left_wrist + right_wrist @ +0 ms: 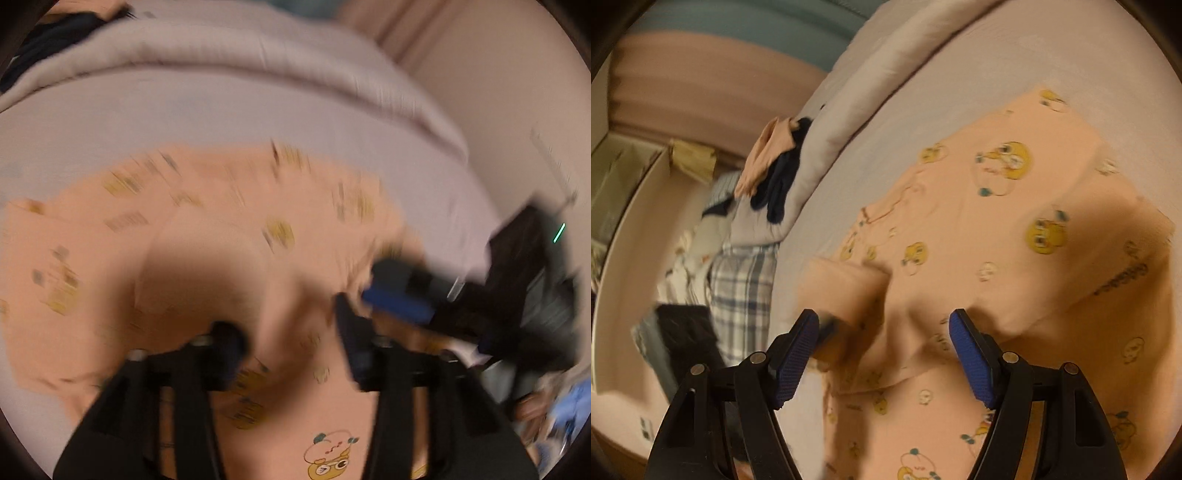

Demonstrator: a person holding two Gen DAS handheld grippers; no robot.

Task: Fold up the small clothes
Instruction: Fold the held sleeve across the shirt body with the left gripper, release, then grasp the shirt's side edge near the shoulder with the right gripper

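Peach garment, pale bedsheet, rolled duvet

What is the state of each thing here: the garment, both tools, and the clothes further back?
Peach cotton garment with yellow cartoon print: lying on the bed, partly folded, not gripped.
Pale lilac bed sheet: spread under the garment.
Left tool: open, above the garment, blurred.
Right tool: open, empty.
Dark navy and peach clothes pile: heaped on the rolled duvet.
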